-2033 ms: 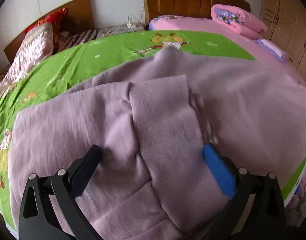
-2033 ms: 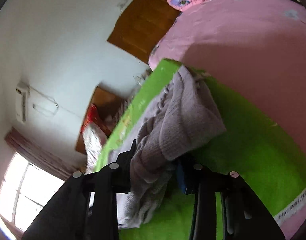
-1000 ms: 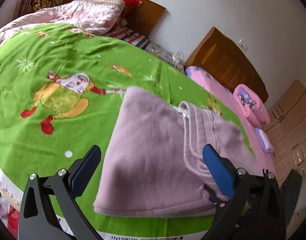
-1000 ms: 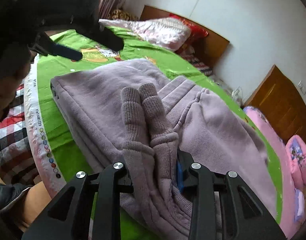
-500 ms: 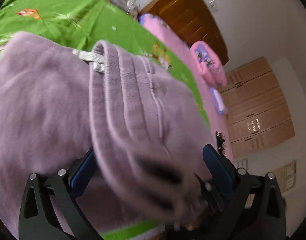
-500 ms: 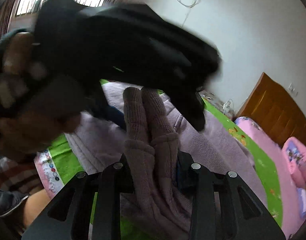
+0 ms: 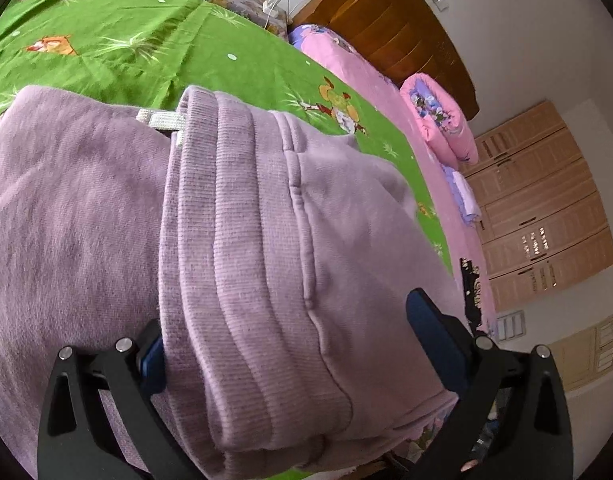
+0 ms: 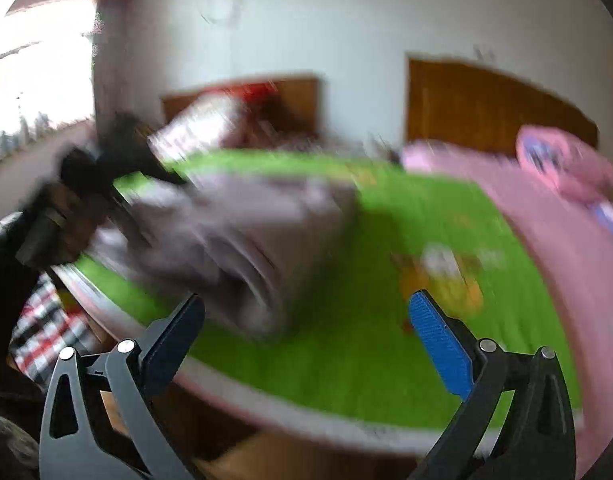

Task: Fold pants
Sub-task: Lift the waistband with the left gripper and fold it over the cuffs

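folded lilac pants [image 7: 242, 248] lay on green sheet [image 7: 118, 40]; left gripper [image 7: 284, 340] straddled them, jaws spread; right gripper [image 8: 306, 320], beside pants, jaws just opened wide, empty.

left gripper [image 7: 296, 340]: black angular finger arms, triangular cut-outs, silver round screws, dark blue pads | right gripper [image 8: 306, 320]: same black arms, cut-outs and silver screws; bright blue ribbed pad on right finger, darker pad on left | person: too blurred to tell clothing
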